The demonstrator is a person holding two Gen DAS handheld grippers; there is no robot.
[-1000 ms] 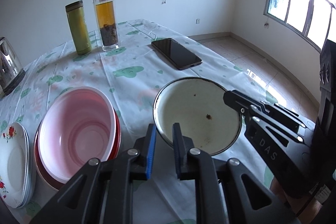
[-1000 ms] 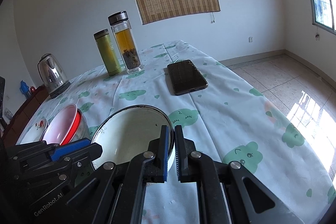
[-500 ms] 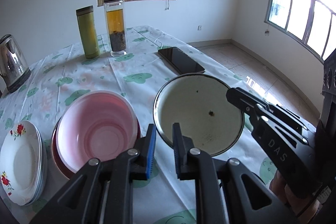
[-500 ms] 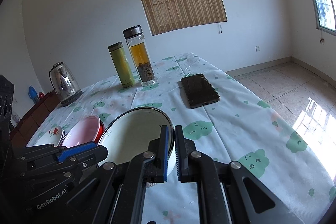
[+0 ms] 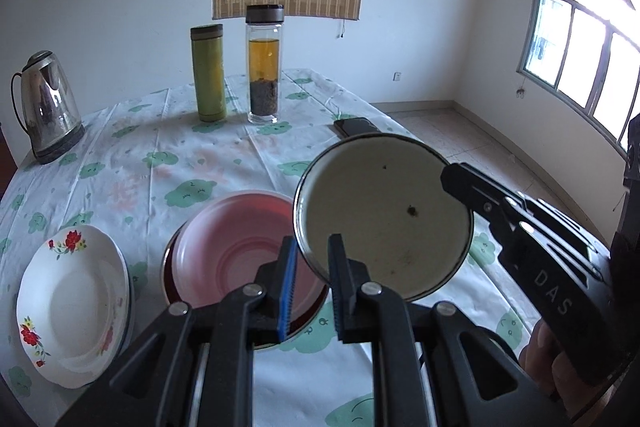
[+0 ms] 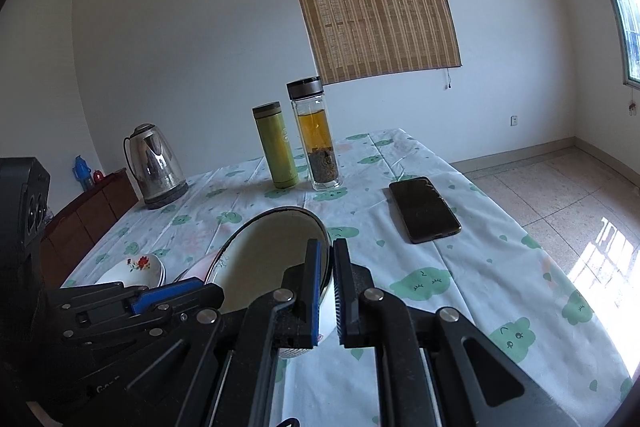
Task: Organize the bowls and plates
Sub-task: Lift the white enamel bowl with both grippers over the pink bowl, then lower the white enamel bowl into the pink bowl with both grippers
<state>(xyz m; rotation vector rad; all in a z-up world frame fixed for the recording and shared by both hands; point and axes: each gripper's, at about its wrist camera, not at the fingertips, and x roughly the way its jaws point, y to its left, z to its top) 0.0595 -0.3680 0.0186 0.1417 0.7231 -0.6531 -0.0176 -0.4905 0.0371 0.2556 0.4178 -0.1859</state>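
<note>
Two tools hold one dish between them: the left tool (image 5: pixel 312 267) pinches the near rim of the enamel bowl (image 5: pixel 384 219) in a narrow grip, and the right tool (image 6: pixel 327 267) is clamped tight on the opposite rim, pads nearly meeting across the thin edge. The bowl hangs tilted in the air above the desk (image 5: pixel 208 163), its inside turned towards the left camera, just beside and partly over the stack of pink bowls (image 5: pixel 240 247). A stack of flowered plates (image 5: pixel 72 299) lies further to the left.

Rim pinches on smooth enamel give little hold, so the main risk, as I judge it, is the bowl twisting or sliding out if the two hands drift apart or rise unevenly. A drop from here would land on the pink stack or the desk, and could chip the enamel or knock the stack sideways into the plates. Lowering it off-centre over the pink bowls could leave it perched on their rim and rocking. The phone (image 6: pixel 424 209) and the glass tea bottle (image 5: pixel 264 67) stand well apart, so they look safe.
</note>
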